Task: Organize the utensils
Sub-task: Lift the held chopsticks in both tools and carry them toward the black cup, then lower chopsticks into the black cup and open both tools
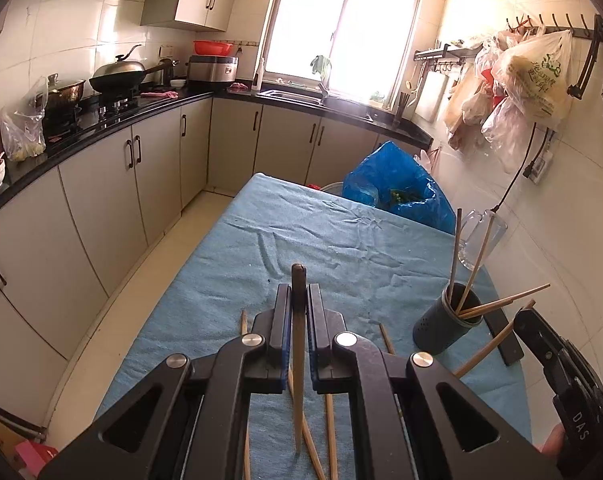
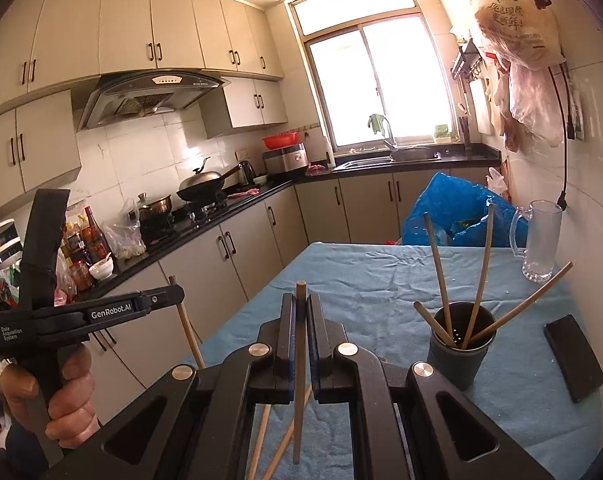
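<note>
My left gripper (image 1: pixel 298 290) is shut on a dark-tipped wooden chopstick (image 1: pixel 298 380) that stands nearly upright above the blue cloth table (image 1: pixel 321 232). Likewise, my right gripper (image 2: pixel 300 298) is shut on a plain wooden chopstick (image 2: pixel 299 392). A dark perforated holder (image 1: pixel 441 330) (image 2: pixel 457 360) stands at the right with several chopsticks leaning in it. Each gripper shows in the other's view: the right one (image 1: pixel 526 316) beside the holder, the left one (image 2: pixel 179 292) off the table's left edge. Loose chopsticks (image 1: pixel 331 432) (image 2: pixel 261 440) lie on the cloth beneath the grippers.
A black phone (image 2: pixel 573 356) lies right of the holder. A glass mug (image 2: pixel 539 240) stands by the tiled wall, with a blue plastic bag (image 2: pixel 453 208) at the table's far end. Kitchen counters (image 1: pixel 101 128) run along the left and back.
</note>
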The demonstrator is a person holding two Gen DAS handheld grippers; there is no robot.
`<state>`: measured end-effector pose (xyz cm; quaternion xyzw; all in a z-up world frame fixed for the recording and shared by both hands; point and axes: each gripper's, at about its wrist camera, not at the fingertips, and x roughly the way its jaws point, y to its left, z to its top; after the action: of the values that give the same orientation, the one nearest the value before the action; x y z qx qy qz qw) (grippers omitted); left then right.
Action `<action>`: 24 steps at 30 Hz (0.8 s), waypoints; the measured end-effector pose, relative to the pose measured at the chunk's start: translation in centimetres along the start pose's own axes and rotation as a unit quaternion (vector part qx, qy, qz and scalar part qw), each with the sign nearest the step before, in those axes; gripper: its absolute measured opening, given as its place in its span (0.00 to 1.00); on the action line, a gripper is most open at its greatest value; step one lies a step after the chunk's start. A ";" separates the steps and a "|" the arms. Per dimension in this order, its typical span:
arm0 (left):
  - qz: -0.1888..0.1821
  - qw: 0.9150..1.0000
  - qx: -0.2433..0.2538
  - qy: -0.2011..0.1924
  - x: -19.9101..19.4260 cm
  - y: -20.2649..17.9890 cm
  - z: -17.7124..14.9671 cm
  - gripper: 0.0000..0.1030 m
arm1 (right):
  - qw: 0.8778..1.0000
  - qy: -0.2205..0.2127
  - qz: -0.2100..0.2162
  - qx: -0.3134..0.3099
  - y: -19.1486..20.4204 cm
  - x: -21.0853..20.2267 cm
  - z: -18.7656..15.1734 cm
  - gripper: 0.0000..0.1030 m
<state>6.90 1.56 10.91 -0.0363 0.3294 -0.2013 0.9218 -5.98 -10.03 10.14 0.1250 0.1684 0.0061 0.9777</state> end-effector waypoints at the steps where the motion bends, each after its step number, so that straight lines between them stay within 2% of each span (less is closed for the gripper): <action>1: 0.000 1.000 0.000 0.000 0.0 -0.1 0.1 0.07 | 1.000 0.000 0.000 0.000 0.0 0.0 0.0 0.06; 24: 0.003 1.000 0.011 -0.005 -0.4 -1.1 -0.2 0.07 | 1.000 -0.016 -0.005 0.006 -0.5 -2.0 0.1 0.06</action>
<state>6.10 0.79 11.21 -0.0265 0.3229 -0.2016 0.9243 -7.83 -10.63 10.80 0.1301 0.1537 -0.0018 0.9795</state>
